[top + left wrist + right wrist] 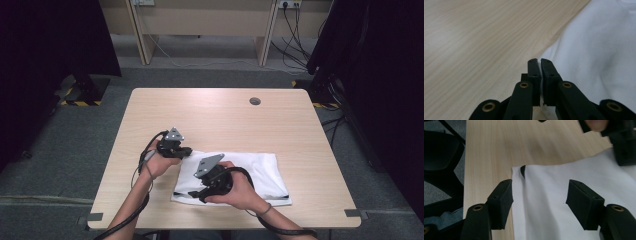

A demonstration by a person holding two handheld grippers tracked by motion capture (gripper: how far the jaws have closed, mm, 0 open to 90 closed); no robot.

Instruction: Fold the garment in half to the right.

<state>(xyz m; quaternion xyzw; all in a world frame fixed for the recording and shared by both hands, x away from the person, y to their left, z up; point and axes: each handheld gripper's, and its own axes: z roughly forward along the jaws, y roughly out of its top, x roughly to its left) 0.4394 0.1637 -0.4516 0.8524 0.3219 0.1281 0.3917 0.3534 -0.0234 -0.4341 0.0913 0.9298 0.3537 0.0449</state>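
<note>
Folded cloth (260, 172) on table (215, 117) near front edge, cable hole (255, 101) behind it.

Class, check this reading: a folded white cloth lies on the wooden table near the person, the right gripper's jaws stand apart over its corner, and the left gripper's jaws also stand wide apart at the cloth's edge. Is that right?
Not quite. The left gripper has its jaws closed together, not wide apart, as the left gripper view shows. The rest holds: the white cloth lies on the table, and the right gripper stands open over its corner.
</note>
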